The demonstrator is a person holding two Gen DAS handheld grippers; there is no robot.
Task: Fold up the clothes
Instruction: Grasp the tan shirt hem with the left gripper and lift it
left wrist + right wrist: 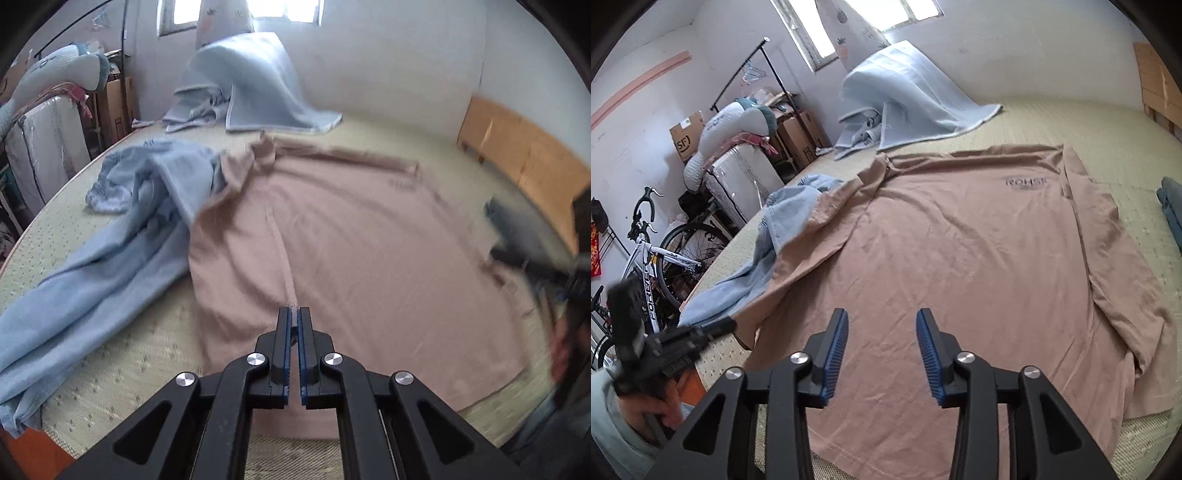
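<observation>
- A large dusty-pink cotton T-shirt (960, 258) is seen spread flat on the pale woven bed mat (1089, 122), its left edge overlapping a crumpled light-blue denim garment (122, 236).
- The shirt is judged light, soft and limp; it will sag and crease wherever it is not supported, and a thin fold may slip from a loose pinch.
- The left gripper (294, 317) is seen closed, a small ridge of the pink cloth pinched between its blue pads near the lower hem.
- The right gripper (881, 325) is held over the shirt with its jaws apart and nothing between them.
- A hold at the hem corners or the shoulder seams is judged best, so that the fold line stays straight.
- A dark printed logo (1026, 183) is seen near the chest; its letters look like "ROH", the rest being too small to read.
- "SF" is read on a brown cardboard box (687, 134) by the wall, and partly legible lettering is seen on the white bicycle frame (652, 273).
</observation>
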